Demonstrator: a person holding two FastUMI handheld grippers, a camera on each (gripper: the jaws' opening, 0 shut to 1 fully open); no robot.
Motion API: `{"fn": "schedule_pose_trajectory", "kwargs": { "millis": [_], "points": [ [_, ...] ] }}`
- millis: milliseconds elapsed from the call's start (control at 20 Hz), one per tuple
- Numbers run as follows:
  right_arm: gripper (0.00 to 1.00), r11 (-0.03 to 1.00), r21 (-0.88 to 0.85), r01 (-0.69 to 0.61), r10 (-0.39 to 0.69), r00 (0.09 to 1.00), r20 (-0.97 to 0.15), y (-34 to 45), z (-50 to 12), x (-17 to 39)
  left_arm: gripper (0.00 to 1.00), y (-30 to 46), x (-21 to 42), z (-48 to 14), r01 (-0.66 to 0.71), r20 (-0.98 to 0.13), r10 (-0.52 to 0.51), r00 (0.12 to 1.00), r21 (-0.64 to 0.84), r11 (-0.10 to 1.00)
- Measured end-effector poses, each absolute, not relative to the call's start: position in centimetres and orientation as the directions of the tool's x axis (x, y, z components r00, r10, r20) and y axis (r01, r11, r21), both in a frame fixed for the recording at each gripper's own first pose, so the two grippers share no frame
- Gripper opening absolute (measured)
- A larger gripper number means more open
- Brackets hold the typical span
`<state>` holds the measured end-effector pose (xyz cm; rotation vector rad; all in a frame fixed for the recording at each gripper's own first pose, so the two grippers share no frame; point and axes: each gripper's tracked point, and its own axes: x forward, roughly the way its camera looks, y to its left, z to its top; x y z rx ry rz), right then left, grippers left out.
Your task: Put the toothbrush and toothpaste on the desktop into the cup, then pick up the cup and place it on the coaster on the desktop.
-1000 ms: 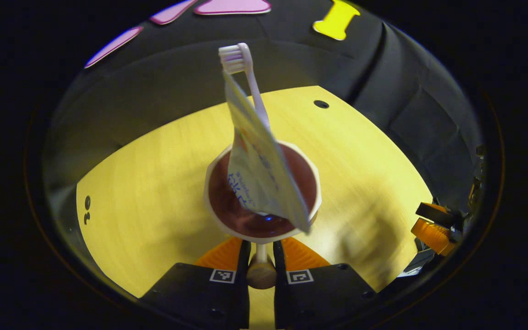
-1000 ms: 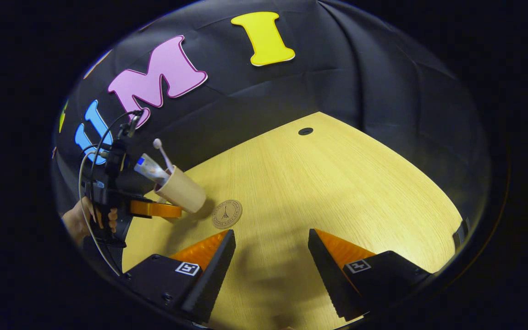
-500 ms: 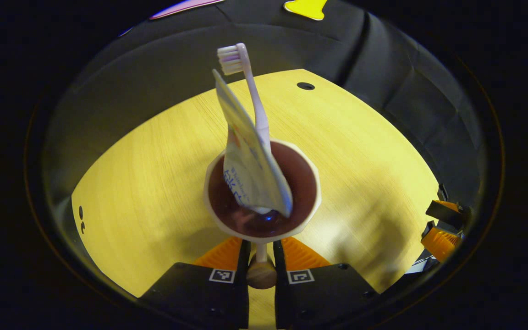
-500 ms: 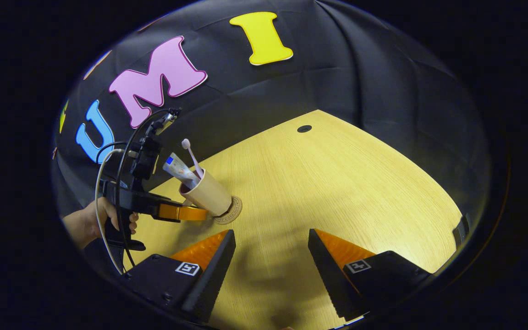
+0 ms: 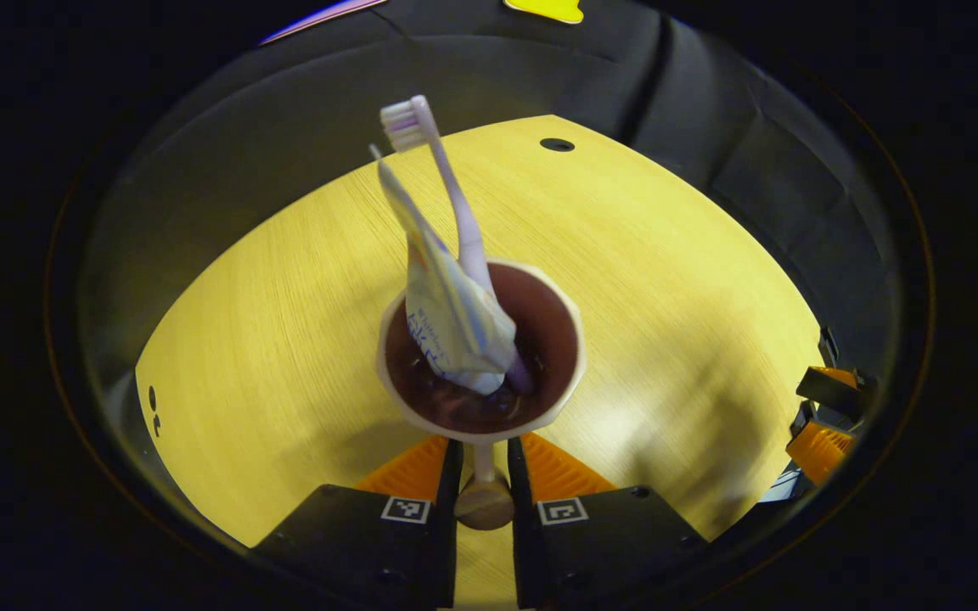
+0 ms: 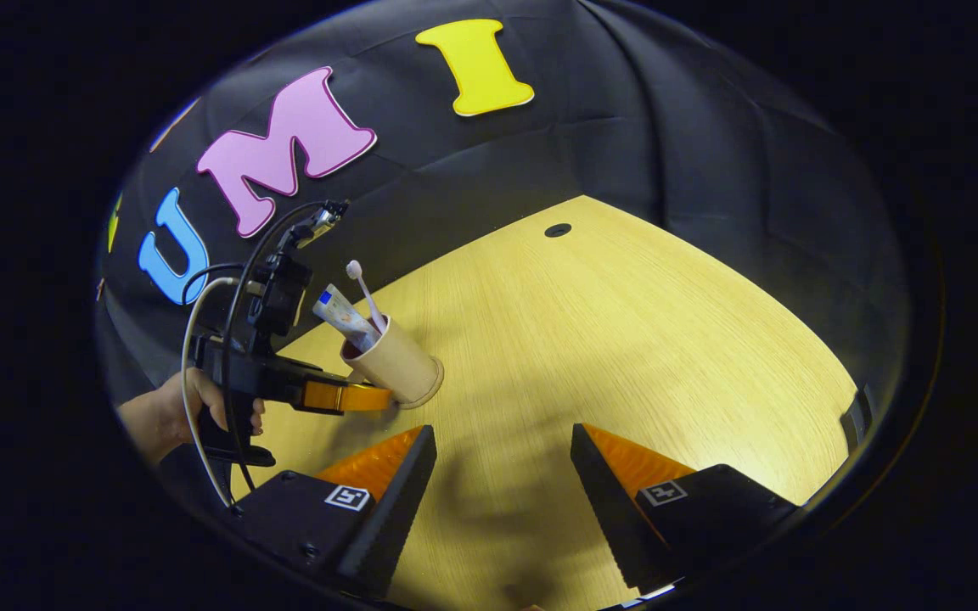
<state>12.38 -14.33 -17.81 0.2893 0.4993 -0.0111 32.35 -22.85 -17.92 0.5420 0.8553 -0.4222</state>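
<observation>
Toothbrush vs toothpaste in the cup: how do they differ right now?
The toothbrush is a thin, stiff stick with a bristled head; the toothpaste is a flat, wide, printed tube. The toothbrush reaches higher above the rim than the toothpaste. In the left gripper view the toothpaste lies in front and hides the toothbrush's lower handle. Shared: both stand leaning inside the cup, whose handle the left tongs grip.

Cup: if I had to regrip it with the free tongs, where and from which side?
Take the cup by its bare side wall, low down, from the desk's open side opposite the left tongs. The toothbrush and toothpaste crowd the rim.
</observation>
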Motion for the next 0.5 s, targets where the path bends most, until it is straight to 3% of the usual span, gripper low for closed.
{"fn": "schedule_pose_trajectory", "kwargs": {
  "millis": [50,200,300,400,500],
  "points": [
    [0.98,0.960,0.268,0.077,0.062,0.878,-0.474,-14.3,-17.9,12.4,0.34,-22.5,32.6,-17.7,0.544,-0.785,-0.129,0.606,0.291,0.787],
    [0.98,0.962,0.264,0.067,0.068,0.879,-0.472,-14.1,-17.7,12.2,0.70,-22.3,32.0,-16.4,0.530,-0.759,-0.154,0.632,0.278,0.801],
    [0.98,0.965,0.256,0.058,0.070,0.882,-0.466,-13.8,-17.4,12.1,0.78,-21.6,31.3,-15.3,0.505,-0.732,-0.172,0.659,0.261,0.823],
    [0.98,0.968,0.245,0.048,0.074,0.884,-0.462,-13.6,-17.1,12.0,1.00,-20.4,30.3,-14.3,0.474,-0.693,-0.182,0.698,0.256,0.843],
    [0.98,0.972,0.233,0.035,0.078,0.885,-0.459,-13.3,-16.7,11.8,0.98,-18.6,29.2,-13.4,0.435,-0.637,-0.185,0.749,0.261,0.862]
  ]
}}
